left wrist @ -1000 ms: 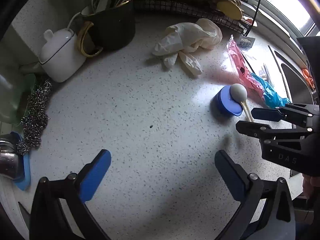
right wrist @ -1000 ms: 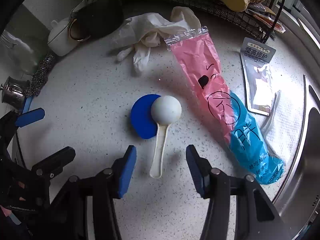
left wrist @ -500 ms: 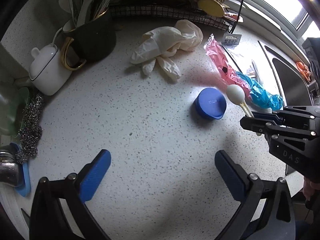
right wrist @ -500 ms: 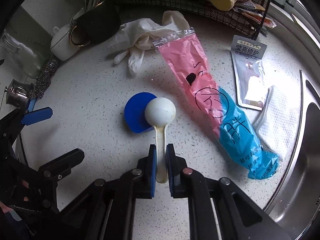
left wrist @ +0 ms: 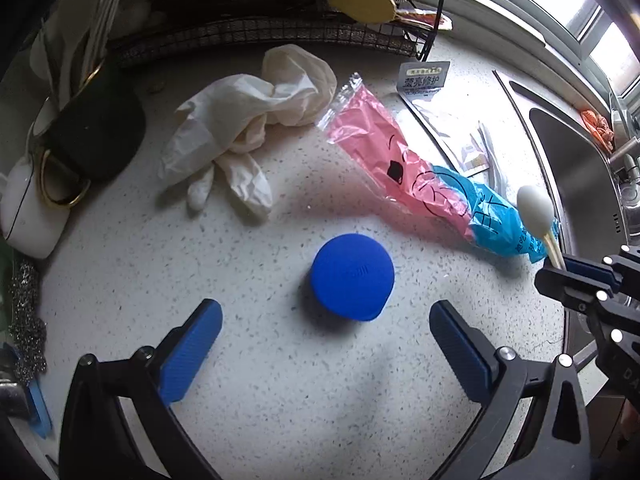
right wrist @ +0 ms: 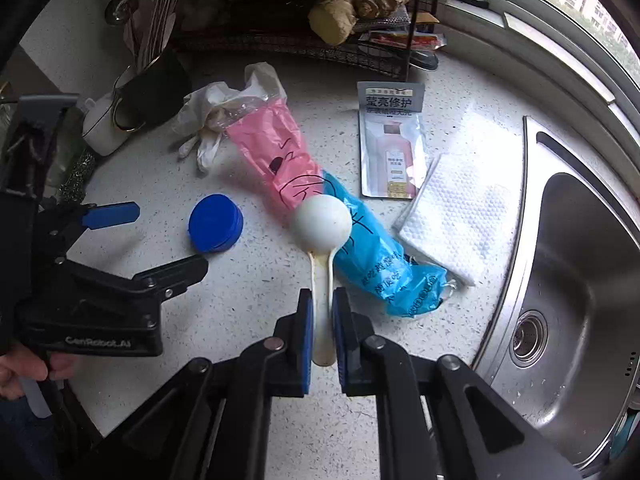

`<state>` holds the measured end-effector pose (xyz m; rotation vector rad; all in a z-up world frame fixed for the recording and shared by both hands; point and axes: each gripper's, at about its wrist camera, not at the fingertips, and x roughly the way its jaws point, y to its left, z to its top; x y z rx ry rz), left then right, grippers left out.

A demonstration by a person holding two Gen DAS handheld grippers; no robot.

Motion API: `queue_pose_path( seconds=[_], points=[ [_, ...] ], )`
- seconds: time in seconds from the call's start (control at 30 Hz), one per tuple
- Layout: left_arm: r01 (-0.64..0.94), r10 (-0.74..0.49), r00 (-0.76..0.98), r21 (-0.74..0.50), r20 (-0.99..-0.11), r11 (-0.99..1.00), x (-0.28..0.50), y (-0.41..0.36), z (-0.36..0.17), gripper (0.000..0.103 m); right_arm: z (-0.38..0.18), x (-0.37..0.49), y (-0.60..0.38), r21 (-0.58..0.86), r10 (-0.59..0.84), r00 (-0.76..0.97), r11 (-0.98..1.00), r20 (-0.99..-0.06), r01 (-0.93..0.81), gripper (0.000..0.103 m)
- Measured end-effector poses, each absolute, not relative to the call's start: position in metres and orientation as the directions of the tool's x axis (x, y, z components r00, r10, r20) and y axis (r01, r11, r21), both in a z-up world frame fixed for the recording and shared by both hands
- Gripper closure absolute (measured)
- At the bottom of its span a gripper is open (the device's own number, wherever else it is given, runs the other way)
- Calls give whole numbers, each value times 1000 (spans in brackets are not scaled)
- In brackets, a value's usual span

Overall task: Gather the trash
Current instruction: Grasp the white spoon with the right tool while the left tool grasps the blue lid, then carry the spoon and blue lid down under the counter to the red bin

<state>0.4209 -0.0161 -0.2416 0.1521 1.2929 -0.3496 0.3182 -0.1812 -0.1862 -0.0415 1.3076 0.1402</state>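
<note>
My right gripper is shut on the handle of a white plastic scoop, which hangs above the counter with its round bowl forward; the scoop also shows at the right of the left wrist view. A blue round lid lies on the speckled counter, just ahead of my open left gripper, which holds nothing. The lid sits left of the scoop. A pink and blue plastic bag lies under the scoop's bowl. Crumpled white gloves lie further back.
A grey sachet and a white paper towel lie right of the bag. A steel sink is at the right. A black wire rack, a black utensil cup, a white pot and a steel scourer line the back and left.
My right gripper closed on the scoop's handle and lifted it off the blue lid toward the right. My left gripper moved toward the lid, still open.
</note>
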Motion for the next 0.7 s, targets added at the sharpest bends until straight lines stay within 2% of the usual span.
queue_pose_path(
  seconds=[0.1,0.17,0.23,0.27,0.37,0.43,0.7],
  points=[
    [334,-155,230,-72,-961,940,430,-24,-248,0,-182,316,-194,53,80,253,992,-964,-114,94],
    [335,-155,231,-71,-961,939,433,-27,-250,6,-180,315,-199,55,81,254,993,-964,-109,94],
    [336,-159,211,-81,-964,938,434,-29,-254,28,-179,317,-202,61,86,254,993,-963,-104,94],
    [336,-156,202,-81,-967,939,434,-31,-257,33,-179,318,-202,63,87,256,993,-963,-103,94],
    [342,-131,227,-47,-965,939,432,-35,-257,37,-178,318,-205,65,90,263,993,-961,-100,94],
    [335,-127,238,-41,-963,941,431,-35,-254,60,-176,317,-205,63,87,269,993,-959,-98,94],
    [303,-154,230,-80,-961,950,388,-26,-236,60,-163,296,-216,70,97,295,992,-951,-102,94]
  ],
)
